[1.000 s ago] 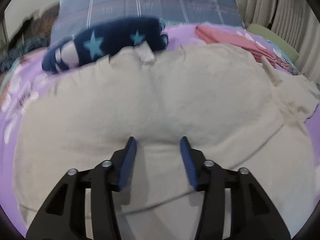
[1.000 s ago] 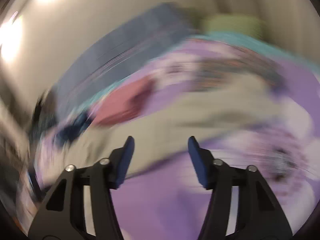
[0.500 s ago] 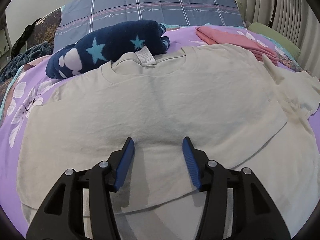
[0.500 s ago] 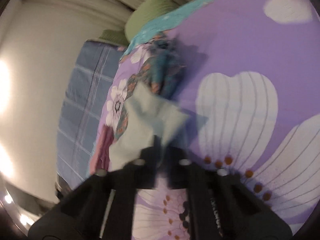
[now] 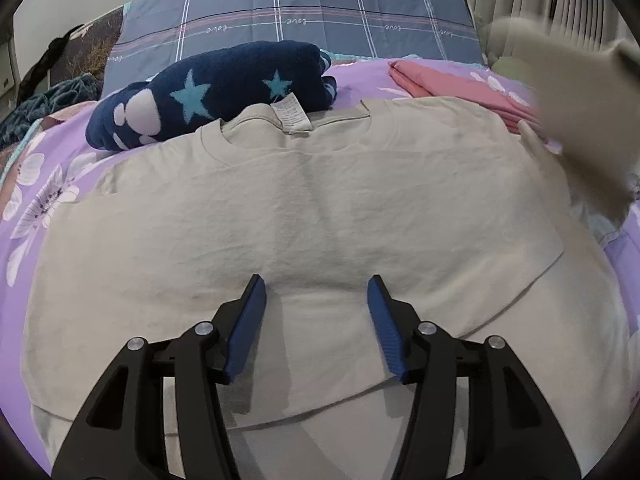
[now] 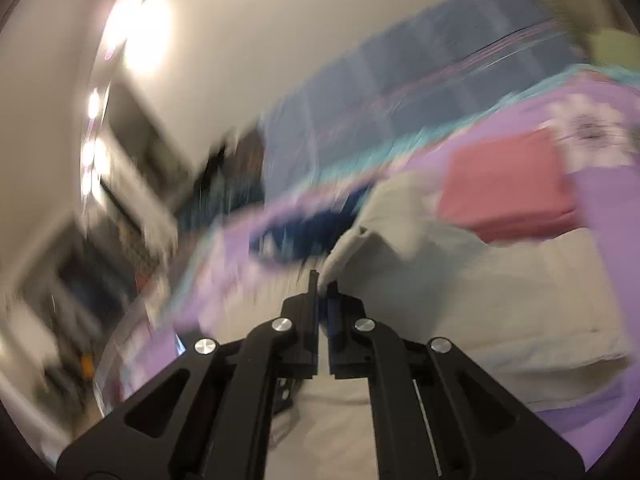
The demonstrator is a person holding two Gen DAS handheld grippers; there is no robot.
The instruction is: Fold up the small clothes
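One sleeve point(image 6: 344, 252) is newly pinched in my right gripper point(image 6: 322, 280) and swinging over the shirt point(image 5: 320, 208); my left gripper point(image 5: 316, 300), empty, is opening: the fold has begun.

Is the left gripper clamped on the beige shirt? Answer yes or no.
No: the left gripper has its jaws apart and opening over the beige shirt, nothing pinched between them.

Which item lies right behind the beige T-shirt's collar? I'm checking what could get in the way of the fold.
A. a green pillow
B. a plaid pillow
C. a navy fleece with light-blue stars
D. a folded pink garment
C: in the left wrist view the navy fleece with light-blue stars lies directly behind the beige T-shirt at its collar.
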